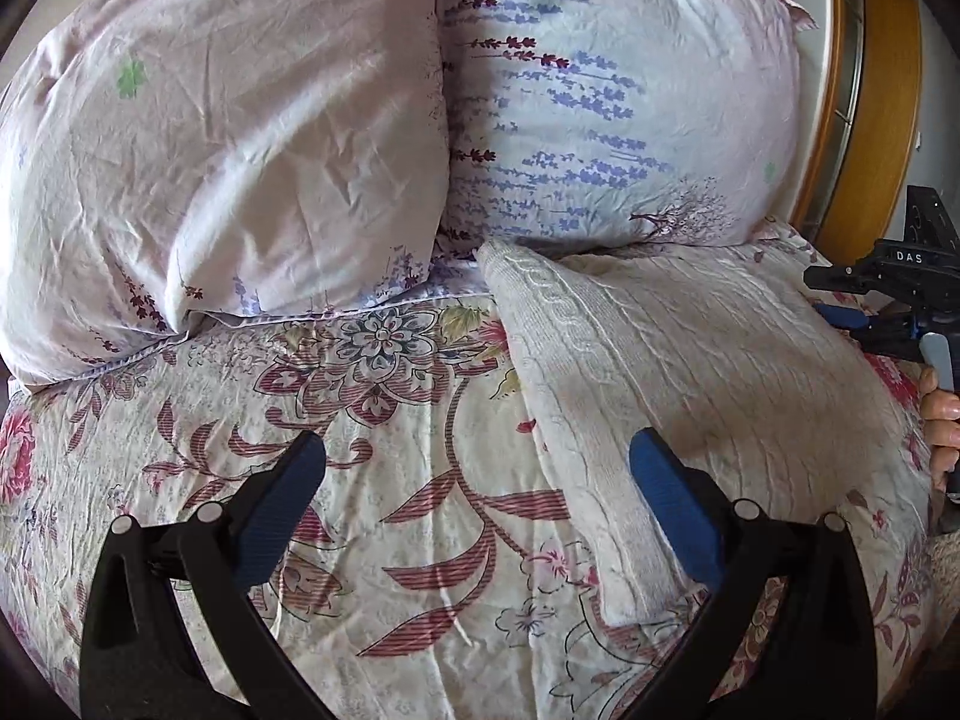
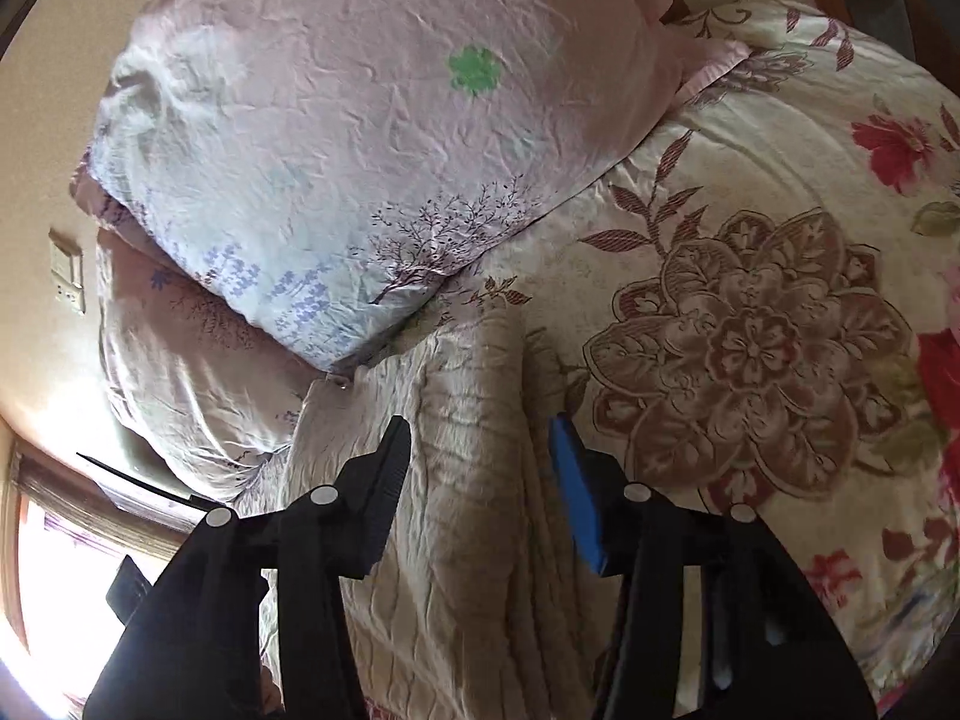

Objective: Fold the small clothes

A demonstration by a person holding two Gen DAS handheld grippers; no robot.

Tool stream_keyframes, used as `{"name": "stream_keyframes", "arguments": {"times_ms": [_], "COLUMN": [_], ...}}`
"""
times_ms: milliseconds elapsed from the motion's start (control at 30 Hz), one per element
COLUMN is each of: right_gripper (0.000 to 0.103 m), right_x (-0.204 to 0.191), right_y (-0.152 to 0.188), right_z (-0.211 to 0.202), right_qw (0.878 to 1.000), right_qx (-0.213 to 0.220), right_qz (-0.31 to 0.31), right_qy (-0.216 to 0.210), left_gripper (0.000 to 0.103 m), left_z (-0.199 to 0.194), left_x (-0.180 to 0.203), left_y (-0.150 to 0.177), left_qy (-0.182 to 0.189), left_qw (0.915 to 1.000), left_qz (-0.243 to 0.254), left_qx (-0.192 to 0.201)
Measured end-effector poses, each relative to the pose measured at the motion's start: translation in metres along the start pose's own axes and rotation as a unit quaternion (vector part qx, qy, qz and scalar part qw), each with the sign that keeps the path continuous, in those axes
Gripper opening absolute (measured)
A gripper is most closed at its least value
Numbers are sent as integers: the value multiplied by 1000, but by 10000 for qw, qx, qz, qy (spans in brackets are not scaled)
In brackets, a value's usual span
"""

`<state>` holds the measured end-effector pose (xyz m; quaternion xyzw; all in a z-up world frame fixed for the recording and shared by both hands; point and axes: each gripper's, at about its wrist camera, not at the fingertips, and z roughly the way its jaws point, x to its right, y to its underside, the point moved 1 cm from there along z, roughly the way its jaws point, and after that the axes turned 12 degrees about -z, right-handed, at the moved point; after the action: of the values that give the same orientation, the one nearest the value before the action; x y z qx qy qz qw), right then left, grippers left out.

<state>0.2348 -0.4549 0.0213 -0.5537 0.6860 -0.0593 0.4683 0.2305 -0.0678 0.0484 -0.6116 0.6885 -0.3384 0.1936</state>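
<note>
Cream knit garment (image 1: 690, 372): lies folded into a narrow panel on floral bedspread (image 1: 384, 480); further folds apparently remain. Left gripper (image 1: 477, 480): fingers apart, empty. Right gripper (image 2: 480, 450): fingers apart, astride the garment.

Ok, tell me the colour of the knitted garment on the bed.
Cream-white cable knit garment, clearest in the left wrist view.

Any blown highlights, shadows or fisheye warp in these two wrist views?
Right wrist: window at lower left is blown out to white; the right tool is dark above the beige knit garment. Left wrist: even daylight, soft shadow on the garment; strong barrel bending at the wooden frame.
</note>
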Motion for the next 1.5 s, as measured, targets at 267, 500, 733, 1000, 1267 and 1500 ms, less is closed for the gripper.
{"name": "stream_keyframes", "arguments": {"times_ms": [267,500,733,1000,1267,1500], "right_gripper": [9,9,77,82,72,32], "right_x": [-22,-6,17,25,13,-10], "right_y": [-12,-17,-4,19,34,54], "right_z": [8,0,2,-19,-3,-26], "right_qw": [9973,9962,9999,9986,9969,9969], "right_qx": [149,306,-58,-269,-530,-527], "right_qz": [-663,-474,61,264,203,-429], "right_qy": [283,662,86,-360,-541,-407], "left_gripper": [101,101,101,101,101,101], "left_z": [10,13,27,64,73,78], "left_x": [10,5,-16,-7,16,10], "left_y": [-1,-1,-10,-21,-17,-16], "left_qy": [-390,-87,832,1243,1312,1522], "left_qw": [9991,9998,9892,9722,9733,9648], "left_qz": [120,-159,-1089,-1554,-1287,-1487], "left_qx": [98,23,-524,-1234,-1377,-1543]}}
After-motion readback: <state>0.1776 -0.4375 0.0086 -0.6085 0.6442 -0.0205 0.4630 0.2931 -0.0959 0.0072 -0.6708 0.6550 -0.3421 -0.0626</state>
